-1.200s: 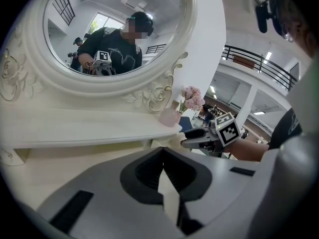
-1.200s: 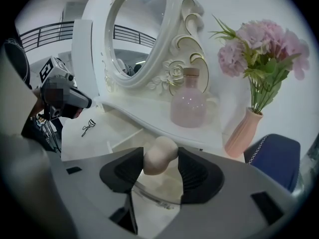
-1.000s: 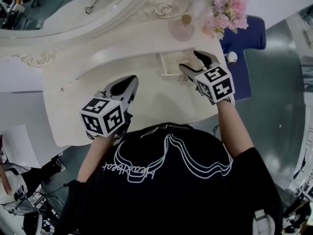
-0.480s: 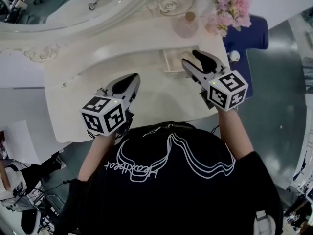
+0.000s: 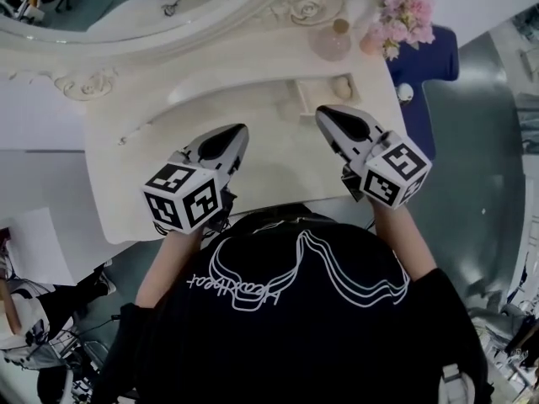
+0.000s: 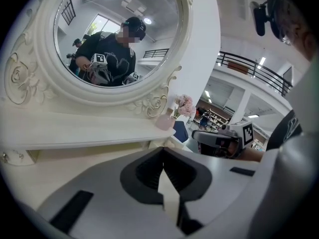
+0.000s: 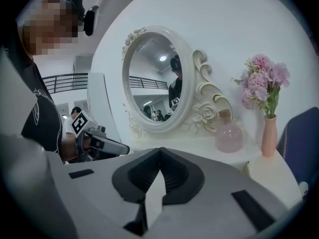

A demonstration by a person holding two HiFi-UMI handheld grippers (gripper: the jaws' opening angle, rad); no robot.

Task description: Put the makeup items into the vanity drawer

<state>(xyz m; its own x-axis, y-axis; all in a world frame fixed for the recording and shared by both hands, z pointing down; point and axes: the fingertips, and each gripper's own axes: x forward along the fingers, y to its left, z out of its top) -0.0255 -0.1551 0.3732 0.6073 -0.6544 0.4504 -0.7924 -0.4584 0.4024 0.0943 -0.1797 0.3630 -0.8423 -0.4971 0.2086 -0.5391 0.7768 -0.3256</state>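
The white vanity (image 5: 261, 162) has a small drawer (image 5: 308, 98) under its raised shelf; from the head view it seems pulled out, and its contents are hidden. A small rounded cream thing (image 5: 341, 87) sits just right of it; I cannot tell what it is. My right gripper (image 5: 323, 113) hovers over the tabletop a little in front of the drawer, jaws shut with nothing between them (image 7: 160, 152). My left gripper (image 5: 239, 130) hangs over the middle of the tabletop, also shut and empty (image 6: 163, 153). No other makeup item shows on the tabletop.
An oval mirror (image 7: 152, 81) stands at the back. On the shelf are a pink round bottle (image 5: 330, 42) and a vase of pink flowers (image 5: 399, 11). A blue seat (image 5: 425, 61) stands beyond the vanity's right end. The person's torso fills the near side.
My right gripper has drawn back from the drawer toward me and its jaws, open before, have closed on nothing. The left gripper has barely moved.
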